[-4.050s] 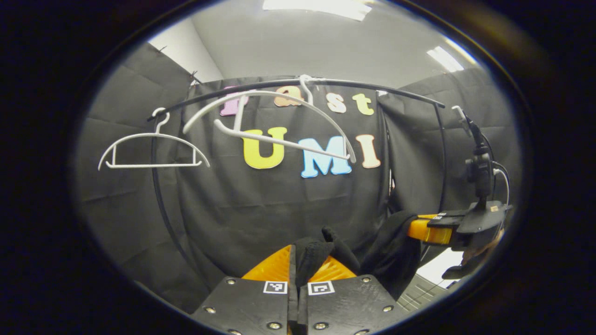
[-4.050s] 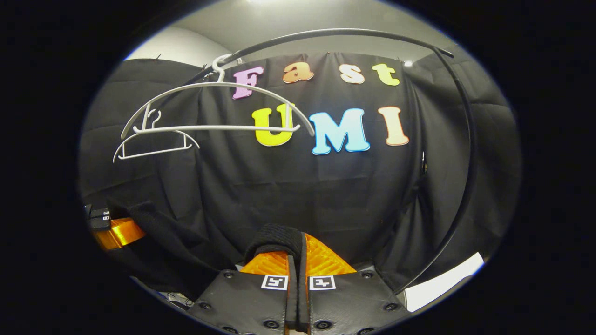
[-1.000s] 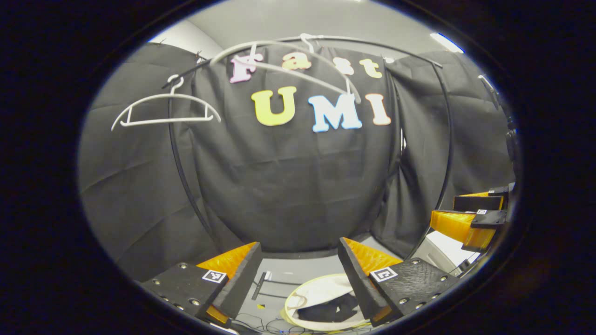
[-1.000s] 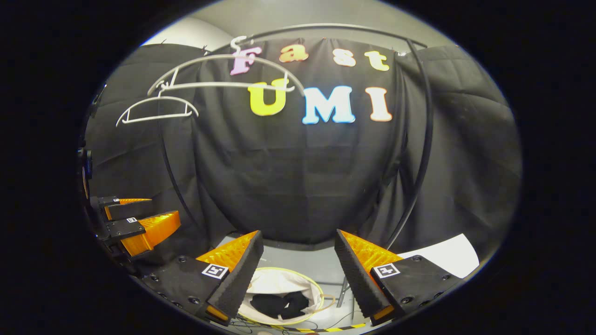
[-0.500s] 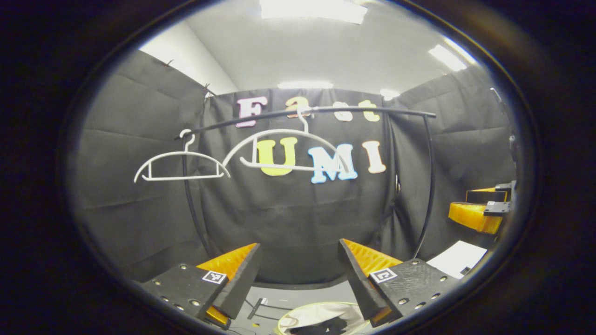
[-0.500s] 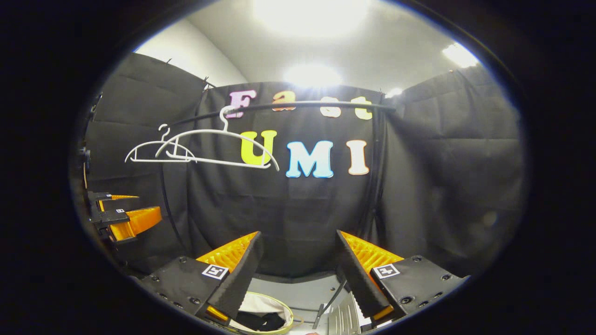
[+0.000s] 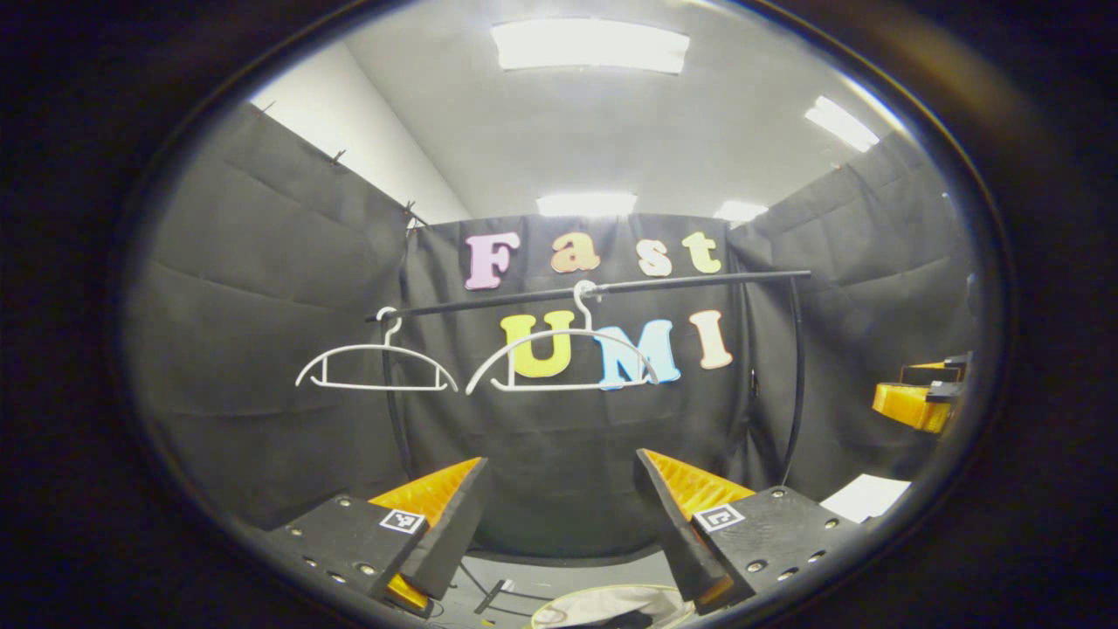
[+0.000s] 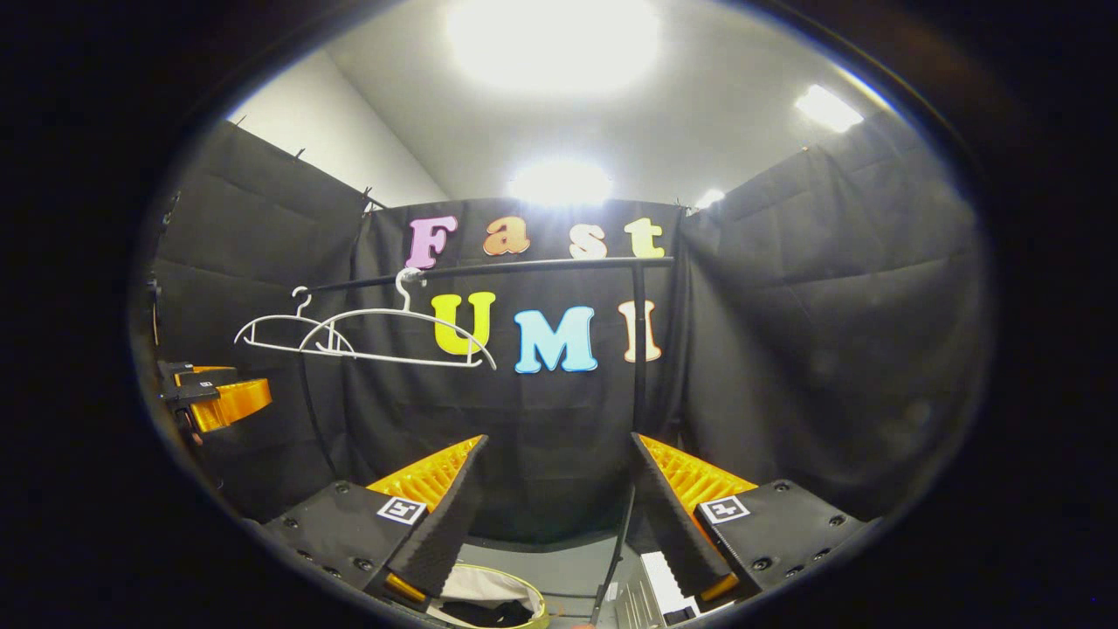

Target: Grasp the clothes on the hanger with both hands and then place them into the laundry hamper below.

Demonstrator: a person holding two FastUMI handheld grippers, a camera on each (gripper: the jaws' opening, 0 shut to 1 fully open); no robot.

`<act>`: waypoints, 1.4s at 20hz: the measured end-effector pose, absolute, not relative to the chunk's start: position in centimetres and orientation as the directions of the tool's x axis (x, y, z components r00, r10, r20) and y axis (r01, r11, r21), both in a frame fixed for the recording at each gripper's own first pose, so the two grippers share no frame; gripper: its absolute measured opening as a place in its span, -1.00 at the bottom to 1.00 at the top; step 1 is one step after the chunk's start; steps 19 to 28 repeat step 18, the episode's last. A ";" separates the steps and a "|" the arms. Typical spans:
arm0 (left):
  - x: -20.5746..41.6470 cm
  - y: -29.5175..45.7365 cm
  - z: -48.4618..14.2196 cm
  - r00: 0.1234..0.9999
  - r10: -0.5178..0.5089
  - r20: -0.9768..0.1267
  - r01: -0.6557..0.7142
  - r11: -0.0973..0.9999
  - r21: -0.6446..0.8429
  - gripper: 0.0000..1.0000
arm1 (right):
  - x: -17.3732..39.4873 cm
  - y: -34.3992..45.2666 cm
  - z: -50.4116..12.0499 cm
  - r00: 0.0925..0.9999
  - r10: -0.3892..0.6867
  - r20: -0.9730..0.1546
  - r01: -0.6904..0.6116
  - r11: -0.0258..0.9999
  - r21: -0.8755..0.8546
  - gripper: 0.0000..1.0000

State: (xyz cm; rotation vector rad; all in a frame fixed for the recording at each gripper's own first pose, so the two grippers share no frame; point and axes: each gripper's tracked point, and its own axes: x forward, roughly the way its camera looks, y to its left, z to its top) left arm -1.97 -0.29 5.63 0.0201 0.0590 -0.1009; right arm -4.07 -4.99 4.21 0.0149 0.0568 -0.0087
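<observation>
— What are your claws doing?

— I'm holding the left claw (image 7: 559,511) and the right claw (image 8: 555,502) with fingers spread wide, gripping nothing. Beyond them both hangers (image 7: 562,360) are hanging bare on the rail (image 7: 603,286).

— And the clothes?

— Something dark is lying in the hamper (image 8: 489,581) below, so I'm judging the drop done; next I'm only needing to pull clear.
</observation>
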 end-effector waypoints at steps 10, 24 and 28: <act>-5.0 0.1 7.0 0.997 -0.068 -0.035 0.070 0.997 0.043 0.92 | -6.8 -6.4 4.5 0.999 -0.029 -0.016 0.030 0.999 0.026 0.89; -5.1 0.2 6.2 0.998 -0.059 -0.025 0.060 0.997 0.045 0.92 | -6.5 -6.1 4.5 1.000 -0.019 -0.007 0.019 1.000 0.022 0.95; -5.1 0.2 6.2 0.998 -0.059 -0.025 0.060 0.997 0.045 0.92 | -6.5 -6.1 4.5 1.000 -0.019 -0.007 0.019 1.000 0.022 0.95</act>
